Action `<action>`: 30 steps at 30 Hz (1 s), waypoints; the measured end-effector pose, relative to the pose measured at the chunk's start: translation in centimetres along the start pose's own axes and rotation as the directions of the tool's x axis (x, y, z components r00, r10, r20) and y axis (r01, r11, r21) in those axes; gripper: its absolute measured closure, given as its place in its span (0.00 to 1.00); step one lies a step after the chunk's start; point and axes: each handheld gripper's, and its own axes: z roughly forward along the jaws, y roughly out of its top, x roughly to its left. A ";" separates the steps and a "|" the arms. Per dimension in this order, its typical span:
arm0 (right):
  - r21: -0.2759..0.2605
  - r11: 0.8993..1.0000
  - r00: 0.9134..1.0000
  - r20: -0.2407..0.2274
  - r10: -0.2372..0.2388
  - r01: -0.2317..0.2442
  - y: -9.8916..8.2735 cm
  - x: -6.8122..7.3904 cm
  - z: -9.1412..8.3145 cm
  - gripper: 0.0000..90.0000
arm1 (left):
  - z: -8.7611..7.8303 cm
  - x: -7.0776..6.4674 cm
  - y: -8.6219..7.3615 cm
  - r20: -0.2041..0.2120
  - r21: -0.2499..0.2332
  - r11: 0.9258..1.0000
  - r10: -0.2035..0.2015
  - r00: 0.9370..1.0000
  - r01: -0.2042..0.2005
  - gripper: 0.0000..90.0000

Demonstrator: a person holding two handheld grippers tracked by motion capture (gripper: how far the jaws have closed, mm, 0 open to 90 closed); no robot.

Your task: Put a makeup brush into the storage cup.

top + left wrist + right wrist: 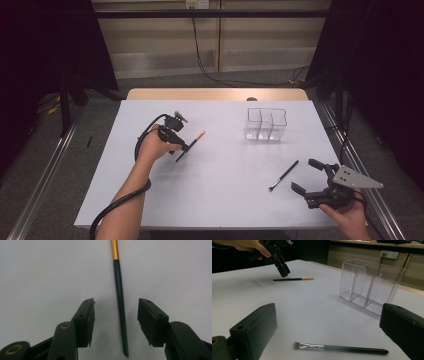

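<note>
So this looks like the pick-up step for the gold-banded brush [120,302]: the left gripper [116,322] is down over the dark handle end, jaws spread on either side with a clear gap both ways, pads not touching it yet. The brush lies flat on the white table [215,195], well to the left of the clear organizer [266,125], with its bristle tip pointing toward that organizer. The second brush [283,176], the one with the silver ferrule, lies in front of the organizer and a bit to its right, nearer the person's edge. The right gripper [306,176] sits just beside that brush's handle end, jaws spread wide and holding nothing; in the right gripper view the brush lies across the gap between them, on the table. My guess for the next move: the left jaws need to come together squarely on that thin handle, which tapers, so pinching too near the end could let it slip or roll. Then lift and carry it over to one of the organizer's compartments, tipping it upright to drop in.
</note>
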 end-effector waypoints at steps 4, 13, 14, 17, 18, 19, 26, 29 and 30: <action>0.000 1.000 1.000 -0.001 0.002 -0.002 0.0 0.0 0.0 0.01 | 0.1 0.1 0.1 -0.008 0.020 1.000 -0.011 1.000 0.011 0.59; 0.001 1.000 1.000 0.001 0.002 -0.002 0.0 0.0 0.0 0.01 | 0.5 -0.2 0.1 0.010 0.052 0.999 -0.018 1.000 0.017 0.67; 0.001 1.000 1.000 0.000 0.001 -0.001 0.0 0.0 0.0 0.01 | 0.5 -0.2 0.1 0.004 0.061 0.998 -0.011 1.000 0.011 0.68; 0.003 1.000 1.000 0.000 0.001 -0.001 0.0 0.0 0.0 0.01 | 0.8 -0.3 0.2 0.023 0.077 0.997 -0.022 0.999 0.020 0.75; 0.002 1.000 1.000 0.000 0.002 -0.002 0.0 -0.1 0.0 0.01 | 0.9 -0.3 0.2 0.027 0.079 0.996 -0.029 0.999 0.027 0.77; 0.002 1.000 1.000 0.000 0.002 -0.002 0.0 -0.1 0.0 0.01 | 1.0 -0.3 0.2 0.025 0.083 0.996 -0.019 0.999 0.017 0.77; 0.002 1.000 1.000 0.000 0.004 -0.004 0.0 -0.1 -0.1 0.01 | 1.1 -0.4 0.3 -0.006 0.102 0.995 -0.012 1.000 0.013 0.87; 0.004 1.000 1.000 -0.002 0.003 -0.002 -0.1 -0.1 0.0 0.01 | 1.2 -0.3 0.5 -0.017 0.112 0.994 -0.013 1.000 0.015 0.94; 0.005 1.000 1.000 -0.001 0.001 -0.001 -0.1 -0.1 0.0 0.01 | 1.2 -0.4 0.5 -0.015 0.115 0.993 -0.008 1.000 0.010 0.94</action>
